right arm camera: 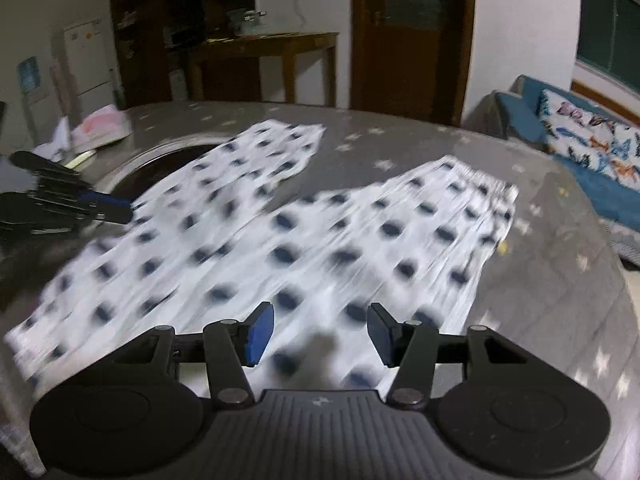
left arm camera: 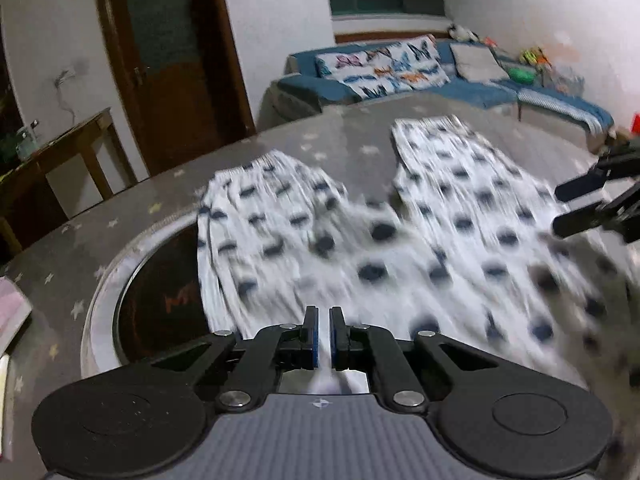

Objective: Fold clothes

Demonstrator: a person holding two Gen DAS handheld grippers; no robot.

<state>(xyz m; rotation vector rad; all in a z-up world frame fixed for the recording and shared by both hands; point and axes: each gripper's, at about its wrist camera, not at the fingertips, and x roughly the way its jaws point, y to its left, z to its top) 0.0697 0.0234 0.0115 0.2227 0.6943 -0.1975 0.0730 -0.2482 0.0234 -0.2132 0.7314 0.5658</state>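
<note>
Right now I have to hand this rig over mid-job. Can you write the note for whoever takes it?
Left gripper: shut on the near edge of the polka-dot pants; white cloth shows between its pads.
Right gripper: open, empty, above the pants' near right side.
Pants: spread flat on the grey star-print table, both legs pointing away, the left leg over the table's round dark inset.
Done: pants laid out; no fold visible.
Left: grip the right side too, then fold. The frames are motion-blurred, so check the grip first.

Motion blur smears the dotted trousers (right arm camera: 320, 240) throughout.
</note>
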